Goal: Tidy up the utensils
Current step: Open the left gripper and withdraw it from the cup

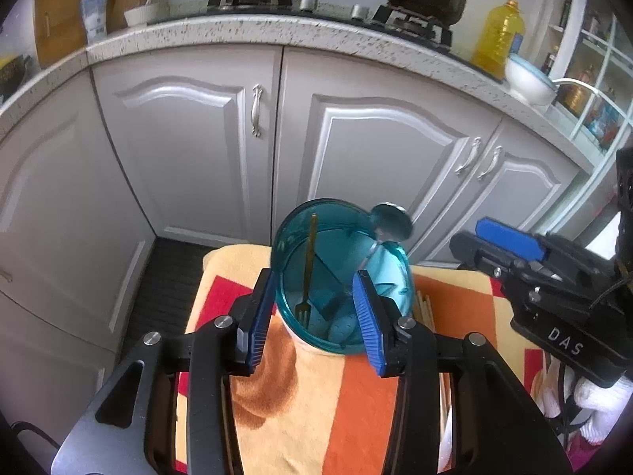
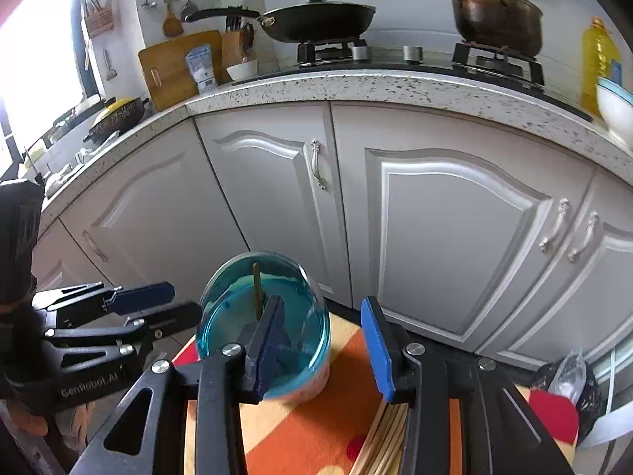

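So roughly partway through, I'd say. Going left to right in the left wrist view: the left gripper [image 1: 312,312] has its blue pads spread wide with nothing pinched, one pad at about 9 o'clock of the teal cup [image 1: 340,277] and the other over its 4 o'clock rim, neither one pressing on it as far as I can tell. The cup stands on a striped orange towel [image 1: 300,407], and a gold fork [image 1: 307,273] is already inside, tines down, leaning toward the 11 o'clock rim. A metal spoon [image 1: 389,221] is in too, its bowl poking up over the rim at about 1 o'clock and a bit blurred. Further right, the right gripper [image 2: 324,340] is also open and empty, one pad in front of the cup and the other off at its 3 o'clock. What looks left is a bundle of wooden chopsticks [image 2: 385,435] lying flat on the towel at the cup's 5 o'clock in the right wrist view, just below the right gripper. So fork and spoon done, chopsticks probably next; can't see whether anything else is waiting out of frame.
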`<state>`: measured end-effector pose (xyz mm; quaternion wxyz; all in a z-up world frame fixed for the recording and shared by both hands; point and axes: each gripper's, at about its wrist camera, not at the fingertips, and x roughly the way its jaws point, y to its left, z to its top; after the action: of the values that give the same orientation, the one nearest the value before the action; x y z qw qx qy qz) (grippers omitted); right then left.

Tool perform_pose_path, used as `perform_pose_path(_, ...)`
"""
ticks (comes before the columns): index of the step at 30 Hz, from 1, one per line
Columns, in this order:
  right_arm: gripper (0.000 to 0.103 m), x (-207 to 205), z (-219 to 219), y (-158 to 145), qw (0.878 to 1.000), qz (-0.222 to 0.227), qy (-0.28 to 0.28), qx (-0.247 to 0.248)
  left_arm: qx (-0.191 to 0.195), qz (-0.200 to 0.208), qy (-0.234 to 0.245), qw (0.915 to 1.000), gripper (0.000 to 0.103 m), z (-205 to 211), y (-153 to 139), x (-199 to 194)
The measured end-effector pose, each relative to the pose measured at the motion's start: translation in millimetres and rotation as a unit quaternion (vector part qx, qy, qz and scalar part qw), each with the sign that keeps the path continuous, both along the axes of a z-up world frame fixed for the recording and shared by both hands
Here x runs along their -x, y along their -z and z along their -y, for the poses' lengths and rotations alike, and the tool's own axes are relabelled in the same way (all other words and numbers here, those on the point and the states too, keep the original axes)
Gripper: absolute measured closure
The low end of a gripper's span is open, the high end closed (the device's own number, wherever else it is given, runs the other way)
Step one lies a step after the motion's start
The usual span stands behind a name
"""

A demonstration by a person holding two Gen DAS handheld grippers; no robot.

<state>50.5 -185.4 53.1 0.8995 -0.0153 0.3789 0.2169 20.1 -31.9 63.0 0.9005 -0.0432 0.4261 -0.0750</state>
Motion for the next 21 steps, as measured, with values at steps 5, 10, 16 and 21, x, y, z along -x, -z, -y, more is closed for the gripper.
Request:
perform_pose_path(5, 0.063, 25.3, 14.5, -3.6, 1.000, -0.007, 0.019, -0.004, -0.009, 0.021, 0.015, 0.9996, 0.063, 14.6, -10.7, 19.9)
perform_pose_path(10, 0.062, 55.1, 30.9, -7.9, 0.999, -0.008, 0.043, -0.004, -0.011, 0.030, 0.035, 0.9989, 0.063, 32.8, -15.0, 39.2)
perform_pose_path(16, 0.059, 86.8, 52.5, -16.7, 0.997, 0.003, 0.078, -0.003, -0.009, 0.034, 0.053, 0.9980, 0.063, 53.9, -17.8, 58.1)
perform_pose_path(21, 0.049, 111.7, 72.9, -19.8, 0.995, 0.009, 0.103, -0.005, -0.012, 0.034, 0.075, 0.9965, 0.063, 72.9, -17.8, 70.5)
